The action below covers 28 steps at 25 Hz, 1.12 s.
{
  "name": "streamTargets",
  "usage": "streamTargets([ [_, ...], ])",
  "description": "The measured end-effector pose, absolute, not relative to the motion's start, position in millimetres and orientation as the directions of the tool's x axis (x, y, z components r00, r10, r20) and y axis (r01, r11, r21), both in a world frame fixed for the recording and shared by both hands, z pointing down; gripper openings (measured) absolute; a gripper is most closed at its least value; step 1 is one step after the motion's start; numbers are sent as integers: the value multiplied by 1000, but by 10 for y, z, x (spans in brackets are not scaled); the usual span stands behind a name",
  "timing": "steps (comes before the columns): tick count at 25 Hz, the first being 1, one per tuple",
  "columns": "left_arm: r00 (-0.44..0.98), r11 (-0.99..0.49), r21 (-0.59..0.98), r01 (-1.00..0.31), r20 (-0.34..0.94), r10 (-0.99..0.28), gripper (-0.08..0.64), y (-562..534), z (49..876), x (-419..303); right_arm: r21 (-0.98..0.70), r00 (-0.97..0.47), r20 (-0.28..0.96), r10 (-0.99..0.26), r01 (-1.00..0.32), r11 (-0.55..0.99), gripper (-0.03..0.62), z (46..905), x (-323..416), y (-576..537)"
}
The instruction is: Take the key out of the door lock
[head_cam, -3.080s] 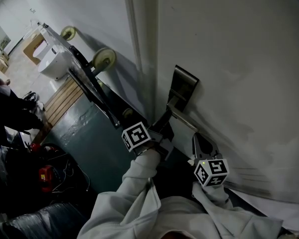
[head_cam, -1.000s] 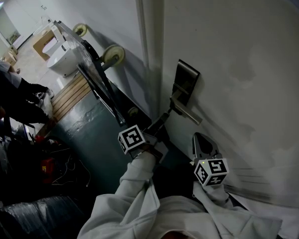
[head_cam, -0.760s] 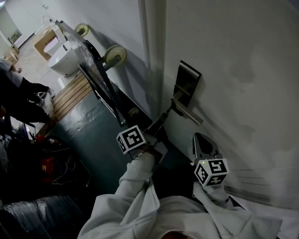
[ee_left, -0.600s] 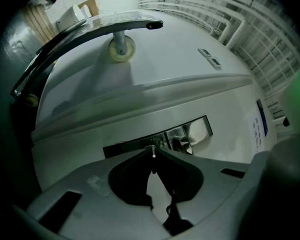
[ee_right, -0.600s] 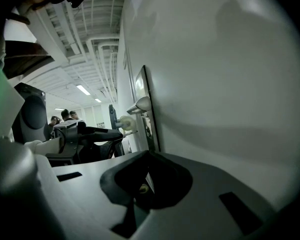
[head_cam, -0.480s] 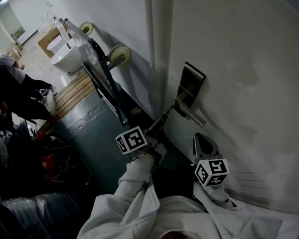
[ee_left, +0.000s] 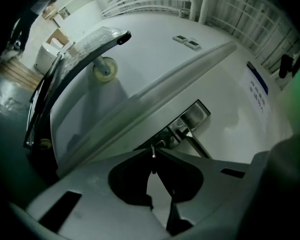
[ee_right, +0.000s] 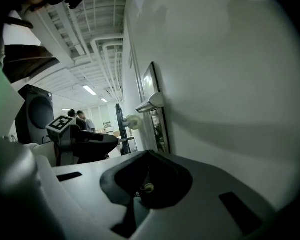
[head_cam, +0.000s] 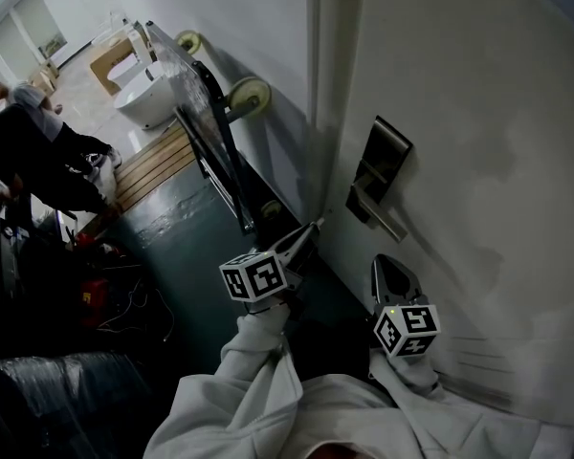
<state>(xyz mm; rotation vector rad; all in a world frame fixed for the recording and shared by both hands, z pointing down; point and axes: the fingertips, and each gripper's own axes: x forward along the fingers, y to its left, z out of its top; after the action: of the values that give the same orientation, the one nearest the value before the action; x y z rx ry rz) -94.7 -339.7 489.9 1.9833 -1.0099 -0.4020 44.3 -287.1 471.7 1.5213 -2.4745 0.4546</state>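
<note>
**Head view, read from left to right.** At the far left, two persons (head_cam: 33,146) are seen on the floor, well apart from the work and taking no part in it. Beside them an upended trolley (head_cam: 215,151) is leaned along the wall, its wheels (head_cam: 251,94) turned outward.

Left of centre, the left claw (head_cam: 312,229) is held level and pointed toward the edge of the door (head_cam: 488,103). It is near the lock plate (head_cam: 387,161) but apart from it. In the left gripper view its jaws are seen pressed together on the key (ee_left: 153,155), a thin metal blade pinched at the very tips and standing on edge between them. Because the tips are clear of the plate, the key is judged to be out of the lock and carried by the left claw alone. The grip at the extreme tips is judged to be forced by the small size of the key, which leaves little to hold, so a slip is taken as the main risk.

At the lower end of the plate, the lever handle (head_cam: 387,220) is seen projecting from the door, untouched. Further right, the right claw (head_cam: 388,266) is held close along the door face and tilted slightly downward, with its jaws together and nothing between them. It is judged to be parked out of the way, since one claw suffices for the key.

The extraction is judged essentially complete, and only the carrying away of the key remains.
</note>
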Motion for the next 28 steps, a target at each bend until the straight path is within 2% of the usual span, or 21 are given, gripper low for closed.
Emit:
streamTargets([
  [7,598,-378,654,-656,143,-789,26,-3192,4824,-995,-174,-476,314,-821,-879,443,51,4697,394,-2846],
  [13,561,-435,455,-777,188,-806,26,-2994,4788,-1021,-182,-489,302,-818,-872,454,51,4699,385,-2794],
  [19,552,-482,304,-822,211,-807,26,-2763,4786,-999,-179,-501,280,-819,-865,468,51,4638,425,-2728],
  [28,629,-598,213,-772,120,-768,26,-2524,4543,-851,-122,-520,243,-819,-854,506,51,4492,434,-2626],
])
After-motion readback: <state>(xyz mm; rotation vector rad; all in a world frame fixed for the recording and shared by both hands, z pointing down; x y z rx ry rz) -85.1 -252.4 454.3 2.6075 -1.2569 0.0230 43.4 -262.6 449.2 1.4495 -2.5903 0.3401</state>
